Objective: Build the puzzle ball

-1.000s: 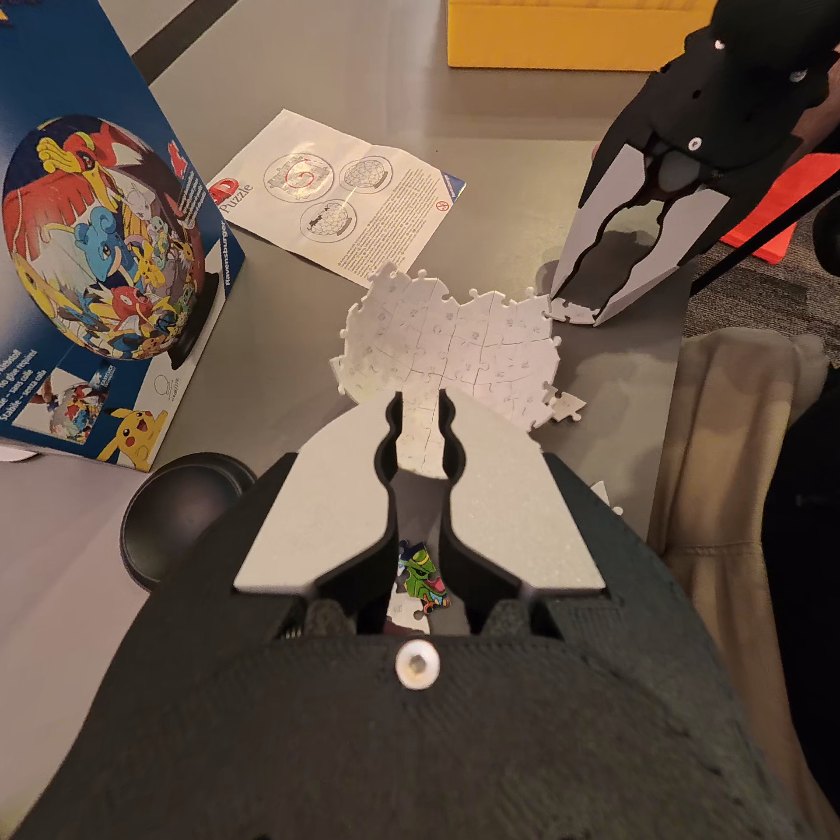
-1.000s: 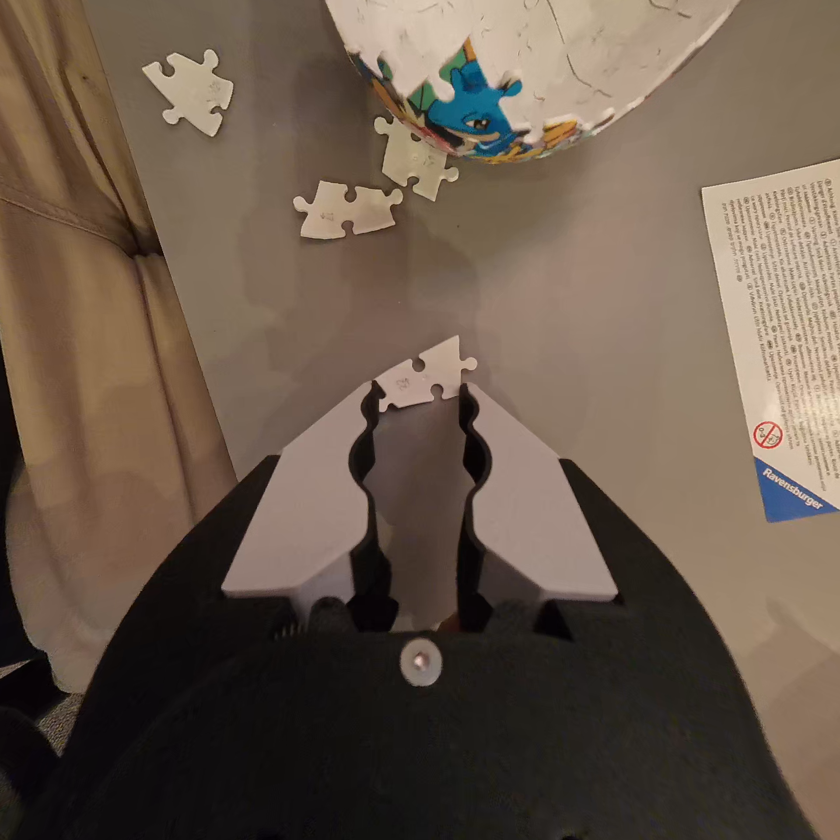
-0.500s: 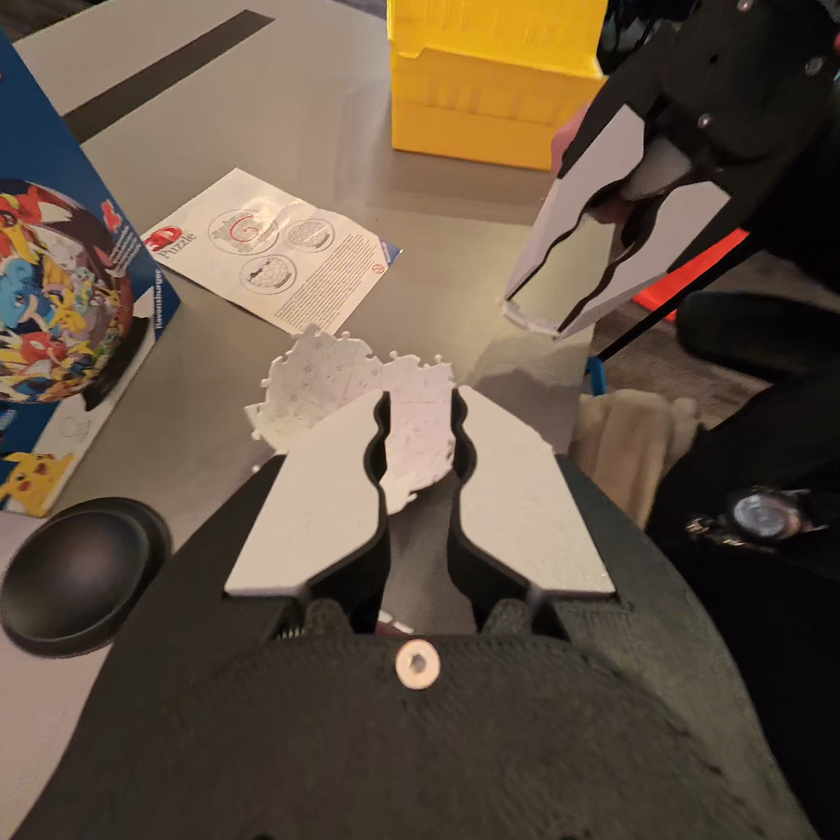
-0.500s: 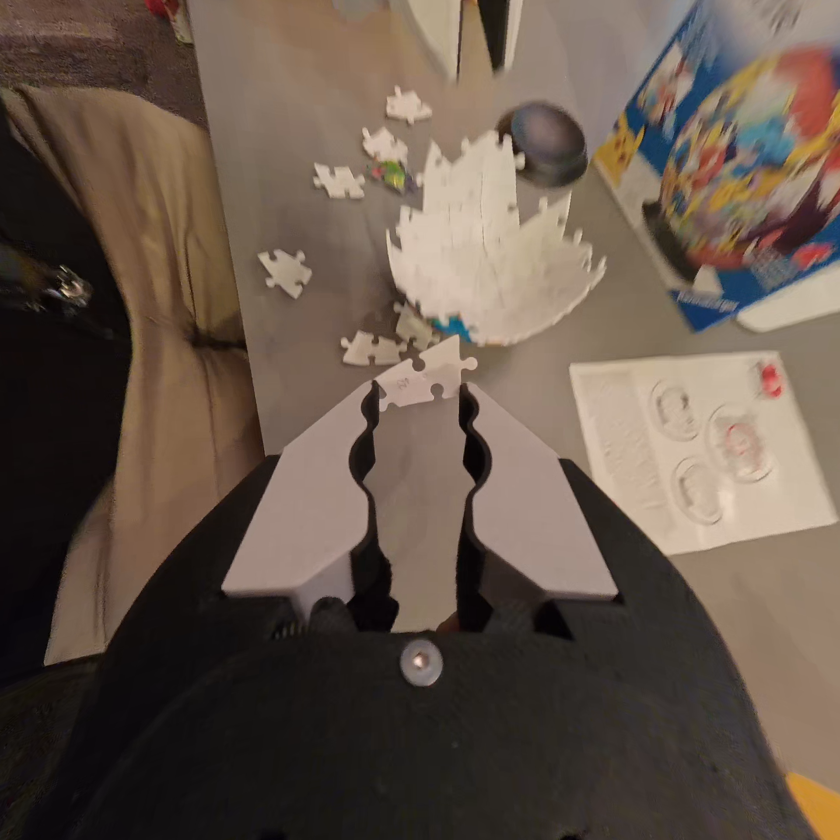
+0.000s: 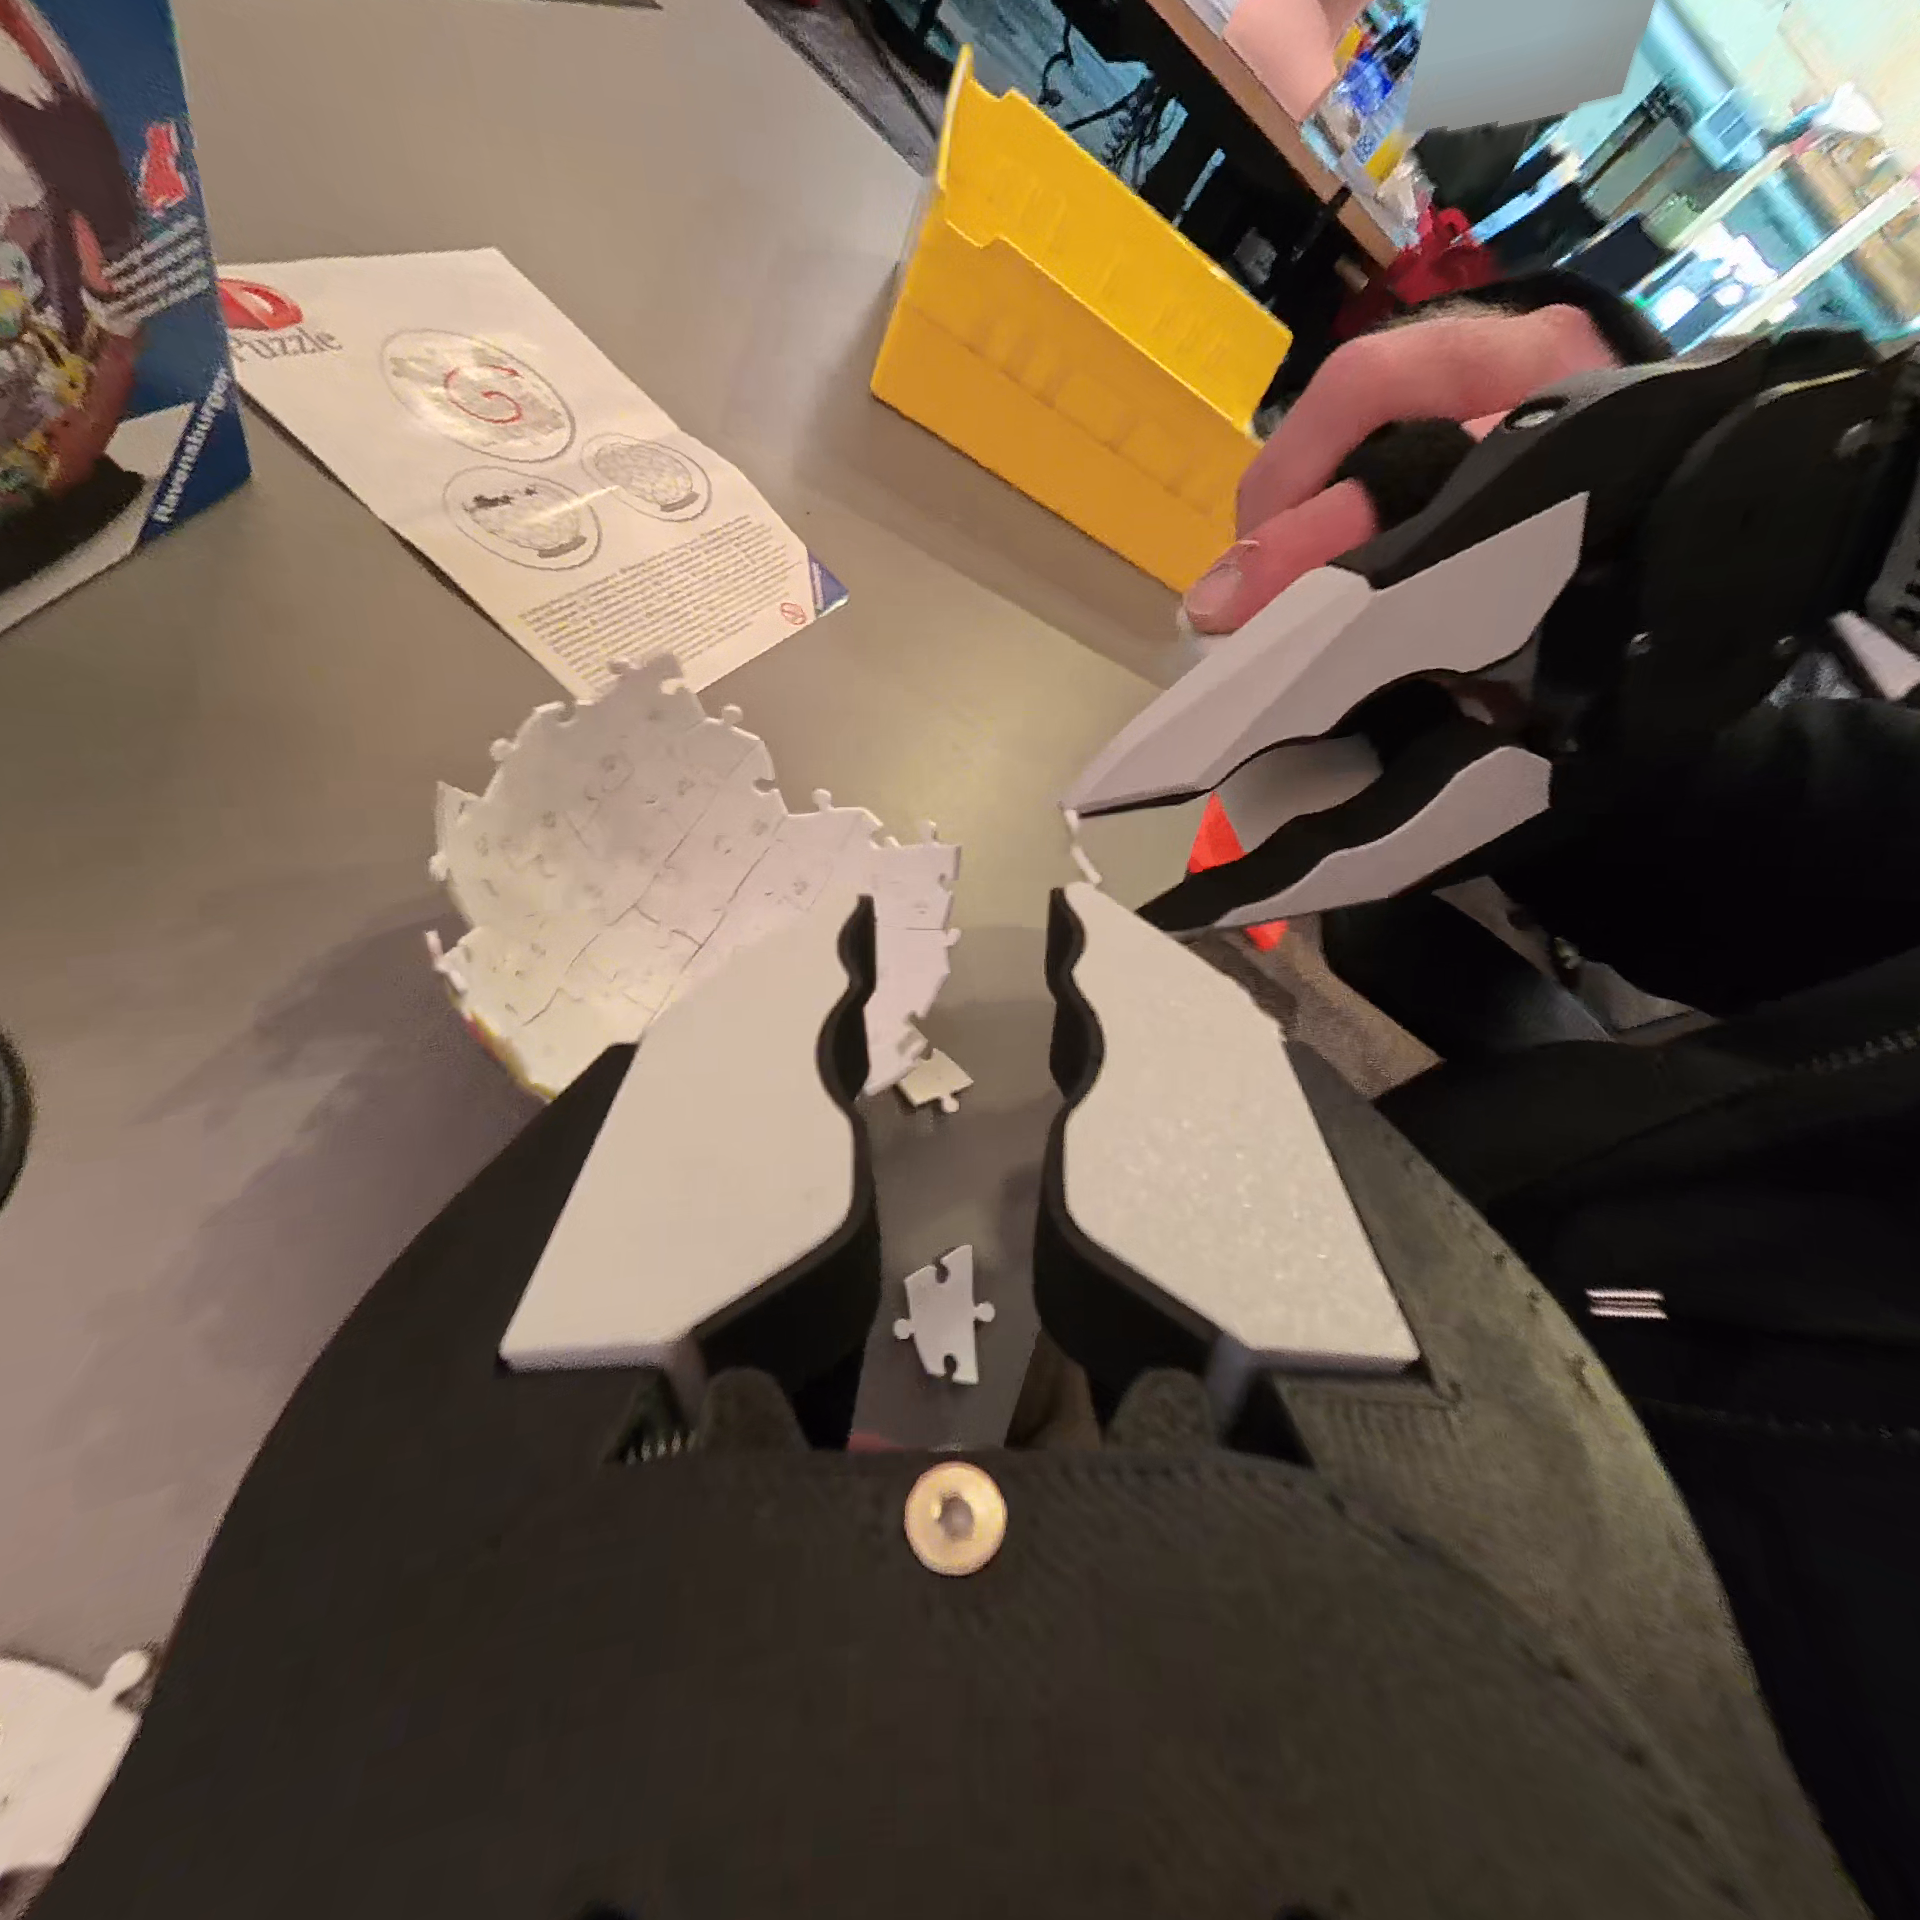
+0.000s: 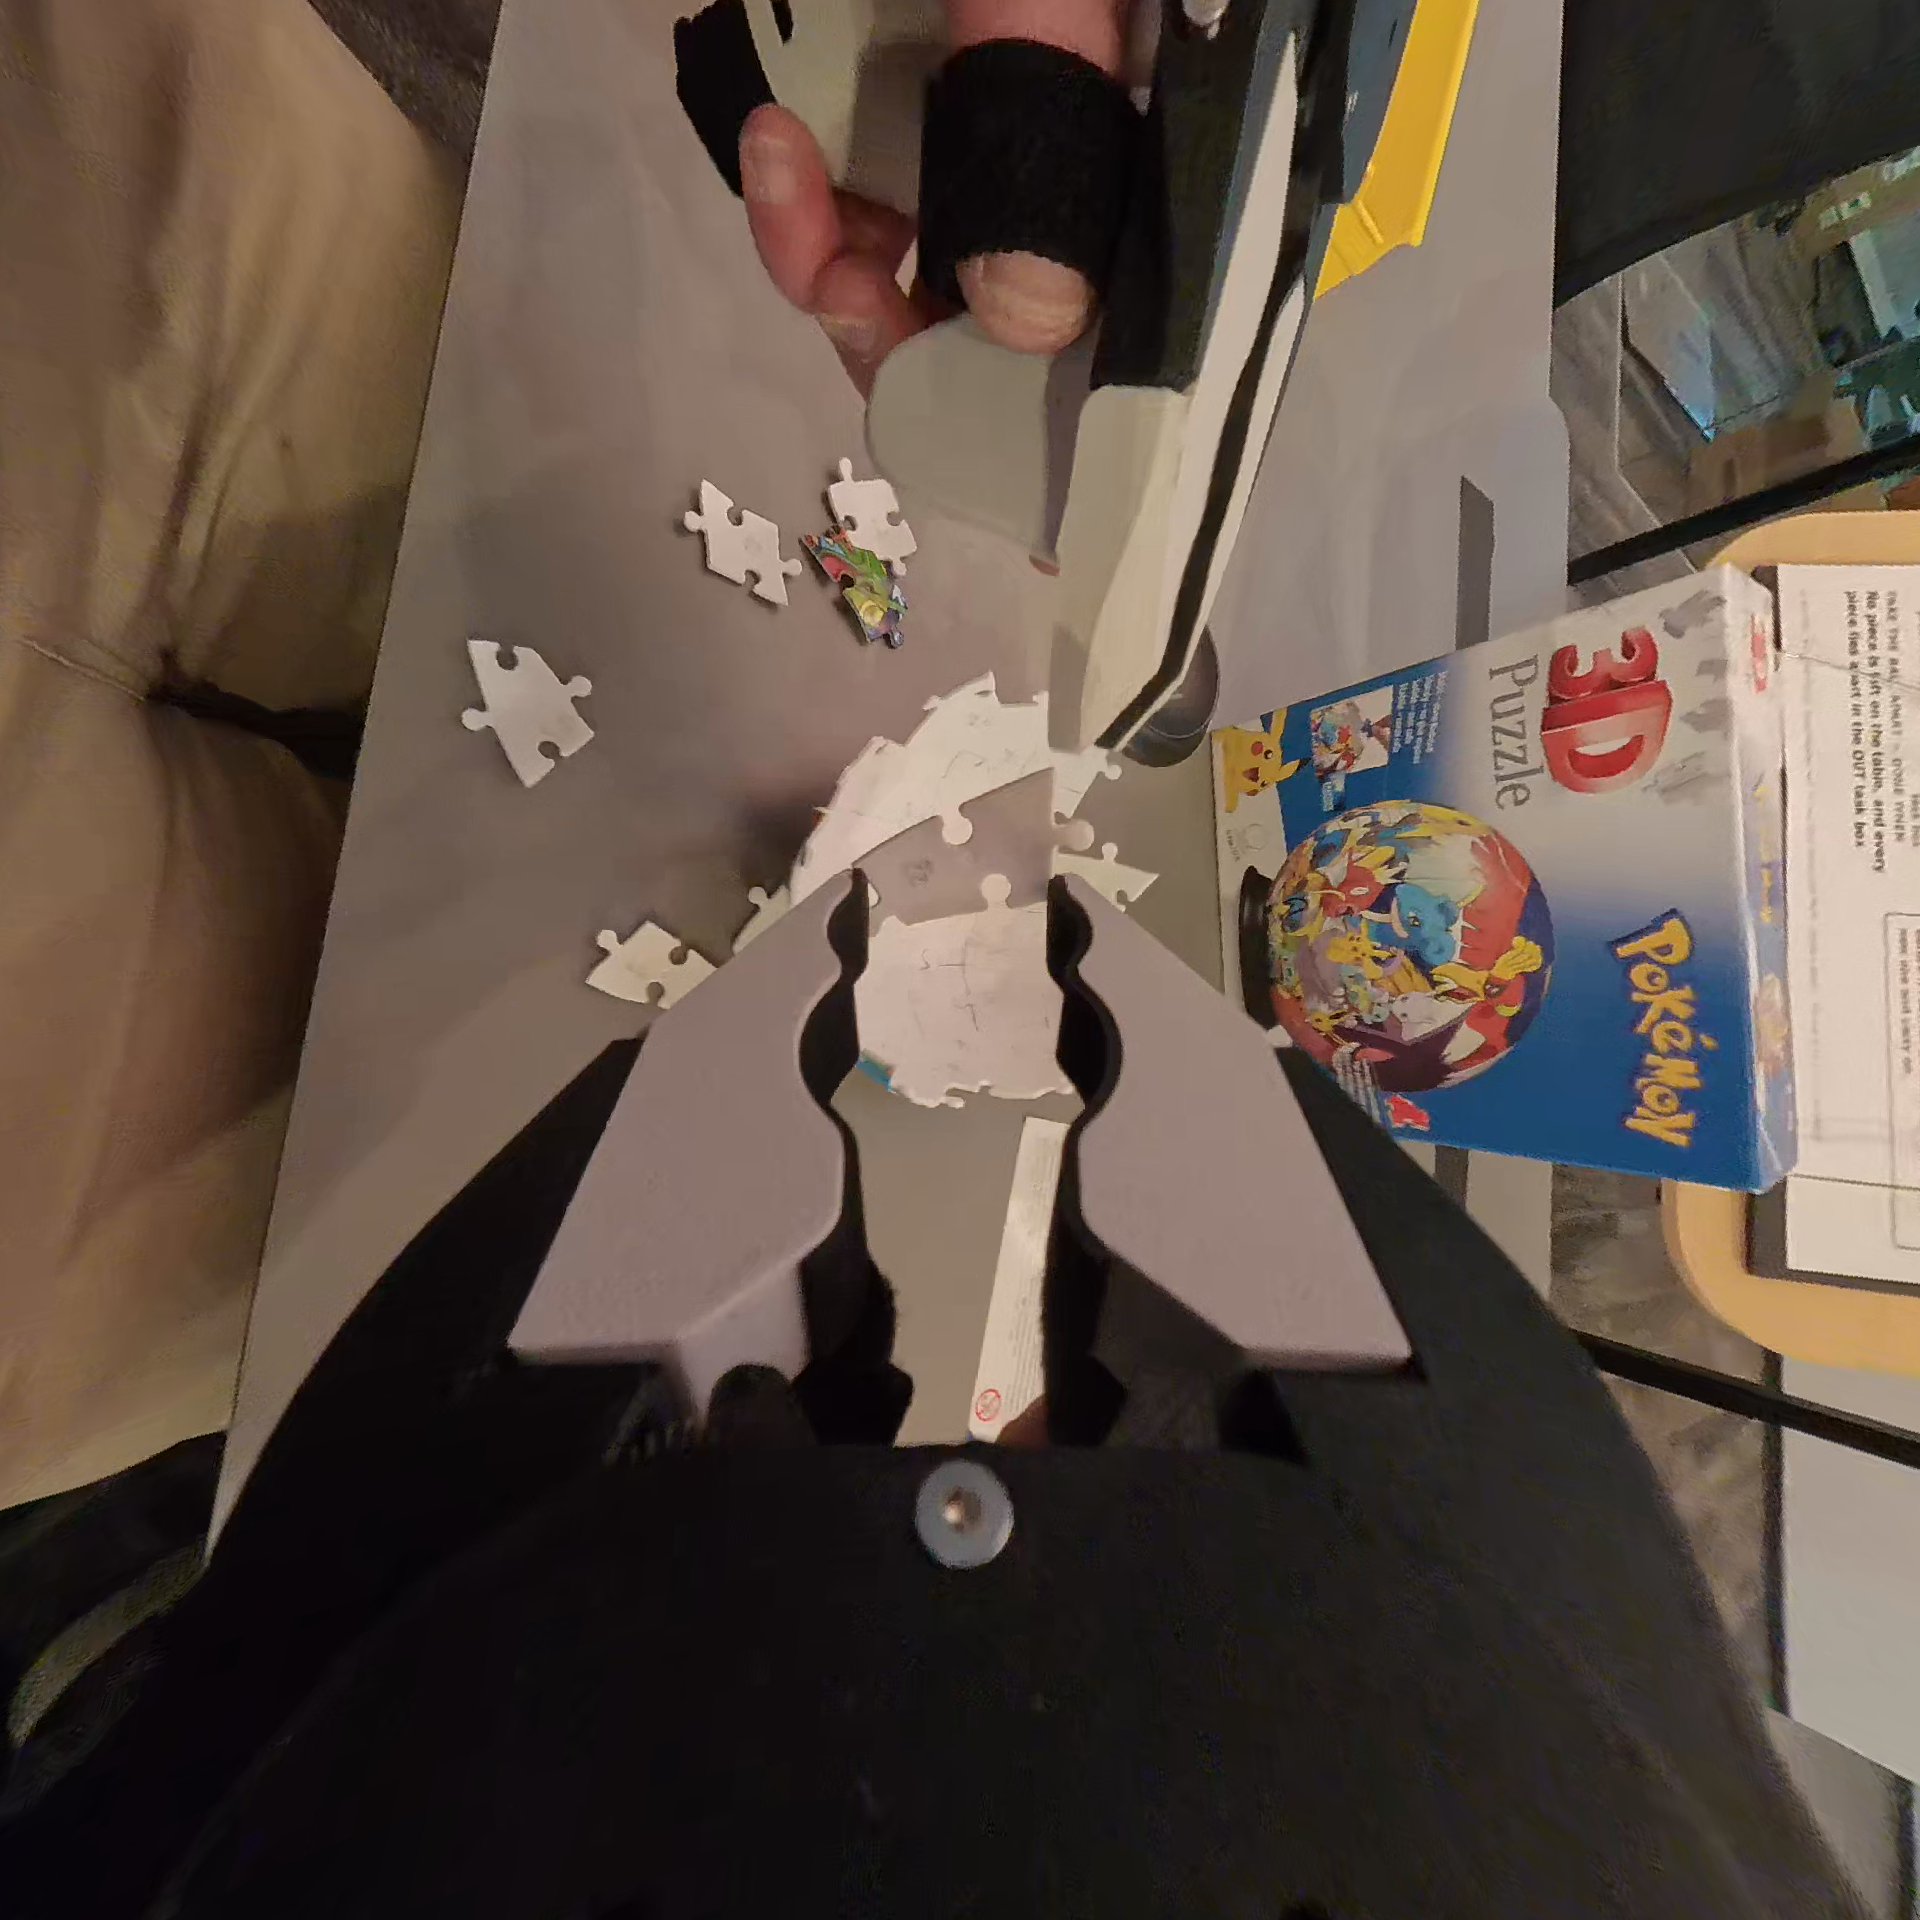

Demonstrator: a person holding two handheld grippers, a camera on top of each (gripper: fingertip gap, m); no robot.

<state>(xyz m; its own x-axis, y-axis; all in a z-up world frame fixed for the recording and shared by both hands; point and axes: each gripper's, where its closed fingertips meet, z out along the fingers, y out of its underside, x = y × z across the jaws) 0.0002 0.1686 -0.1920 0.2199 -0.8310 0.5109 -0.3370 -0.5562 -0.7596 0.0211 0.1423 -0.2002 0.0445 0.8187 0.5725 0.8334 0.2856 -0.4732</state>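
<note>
The half-built white puzzle-ball shell [image 5: 623, 883], curved like a bowl with its blank inner side up, sits on the grey table [image 5: 644, 156] between the white printed instruction sheet [image 5: 520, 457] and the scattered loose white jigsaw pieces [image 6: 530, 707]. A second ago the left gripper [image 5: 961, 914] pinched a strip of its rim. Now its fingers stand wider apart, the rim lying against the left finger only and free of the other. The right gripper [image 6: 956, 894], which was down at the tabletop a second ago, has come up over the shell. It still clamps the small white two-lobed puzzle piece [image 6: 940, 857] at its fingertips, close to the left gripper's right finger. One colour-printed piece [image 6: 862, 587] lies face up among the loose ones. The blue cardboard puzzle box [image 6: 1507, 935] stands beside the shell, a yellow cardboard box [image 5: 1070, 384] sits farther back, and beige cloth [image 6: 156, 623] lies along the table edge.
</note>
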